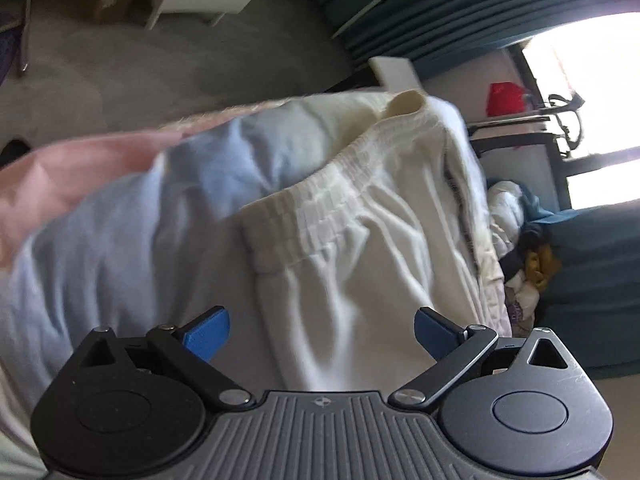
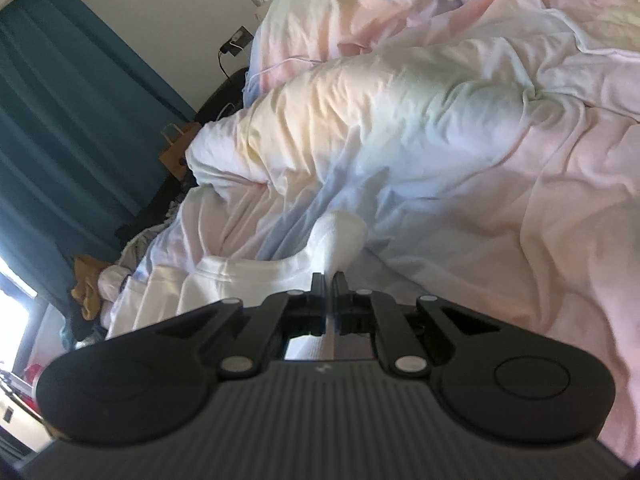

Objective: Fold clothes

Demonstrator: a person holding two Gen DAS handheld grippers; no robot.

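Observation:
A white garment with a gathered elastic waistband (image 1: 360, 240) lies on the pale blue and pink bedding (image 1: 120, 220). My left gripper (image 1: 322, 330) is open, its blue fingertips (image 1: 208, 334) spread wide just above the cloth below the waistband, holding nothing. My right gripper (image 2: 329, 280) is shut on a corner of the white garment (image 2: 338, 232), which bunches up just past the fingers and trails off to the left across the bed.
A rumpled white and pink duvet (image 2: 380, 120) fills the bed beyond the right gripper. Teal curtains (image 2: 60, 100) hang at the left. A heap of clothes (image 1: 532, 264) lies beside the bed, with a bright window (image 1: 592, 100) behind. Grey floor (image 1: 140, 60) lies beyond.

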